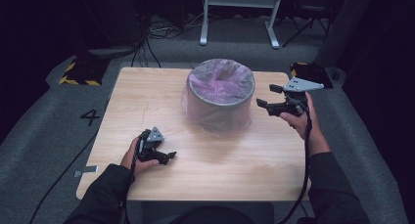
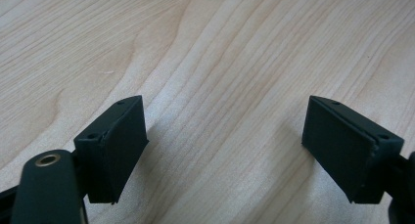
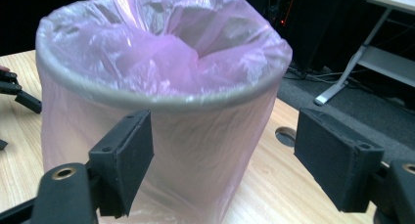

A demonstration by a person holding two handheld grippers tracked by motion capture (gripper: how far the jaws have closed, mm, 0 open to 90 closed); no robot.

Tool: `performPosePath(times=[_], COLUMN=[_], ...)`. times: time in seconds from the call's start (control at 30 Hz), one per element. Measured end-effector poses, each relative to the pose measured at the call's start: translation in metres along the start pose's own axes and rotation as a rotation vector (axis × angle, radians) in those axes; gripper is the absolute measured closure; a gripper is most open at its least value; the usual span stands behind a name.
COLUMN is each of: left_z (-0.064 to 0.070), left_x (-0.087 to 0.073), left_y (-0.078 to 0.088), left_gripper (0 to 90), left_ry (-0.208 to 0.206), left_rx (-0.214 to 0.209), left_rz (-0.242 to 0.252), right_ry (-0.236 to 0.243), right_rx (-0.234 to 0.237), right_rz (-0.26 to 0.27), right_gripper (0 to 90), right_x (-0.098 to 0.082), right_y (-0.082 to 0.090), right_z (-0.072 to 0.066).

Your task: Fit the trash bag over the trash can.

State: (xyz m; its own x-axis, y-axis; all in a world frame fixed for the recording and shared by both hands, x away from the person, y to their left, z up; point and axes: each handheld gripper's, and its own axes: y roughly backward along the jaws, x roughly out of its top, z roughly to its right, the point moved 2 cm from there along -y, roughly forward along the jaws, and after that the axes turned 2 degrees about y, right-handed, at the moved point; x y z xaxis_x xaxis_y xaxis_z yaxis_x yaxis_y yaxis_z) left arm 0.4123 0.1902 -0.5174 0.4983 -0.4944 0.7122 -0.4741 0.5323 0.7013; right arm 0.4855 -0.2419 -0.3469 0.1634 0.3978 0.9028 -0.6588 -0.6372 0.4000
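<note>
A round grey bin [image 1: 220, 94] lined with a translucent pink bag stands at the back middle of the wooden table [image 1: 147, 101]. My right gripper [image 1: 266, 96] hangs just to the right of the bin, above the table, jaws open and pointed at it. In the right gripper view the bin [image 3: 161, 87] looms close ahead of the open right gripper [image 3: 222, 131], with nothing between the pads. My left gripper [image 1: 166, 158] rests low near the table's front left. The left gripper [image 2: 225, 121] is open over bare table [image 2: 220, 48] wood.
A round hole [image 3: 286, 133] in the tabletop lies behind the bin. Beyond the table stand a white desk frame [image 1: 240, 13], a yellow-and-black striped base [image 1: 78, 72] and floor cables. A "4" [image 1: 90, 117] is marked on the grey floor at left.
</note>
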Motion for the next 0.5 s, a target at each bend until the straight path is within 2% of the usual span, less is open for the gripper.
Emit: performPosePath(times=[0.5], left_z=[0.001], left_x=[0.0], left_y=[0.0], left_gripper=[16.0], left_ry=[0.008], left_rx=[0.006], left_rz=[-0.001], right_ry=[0.001], right_rx=[-0.006], right_rz=[0.046], right_gripper=[22.7], right_x=[0.028], right_y=[-0.001], right_z=[0.002])
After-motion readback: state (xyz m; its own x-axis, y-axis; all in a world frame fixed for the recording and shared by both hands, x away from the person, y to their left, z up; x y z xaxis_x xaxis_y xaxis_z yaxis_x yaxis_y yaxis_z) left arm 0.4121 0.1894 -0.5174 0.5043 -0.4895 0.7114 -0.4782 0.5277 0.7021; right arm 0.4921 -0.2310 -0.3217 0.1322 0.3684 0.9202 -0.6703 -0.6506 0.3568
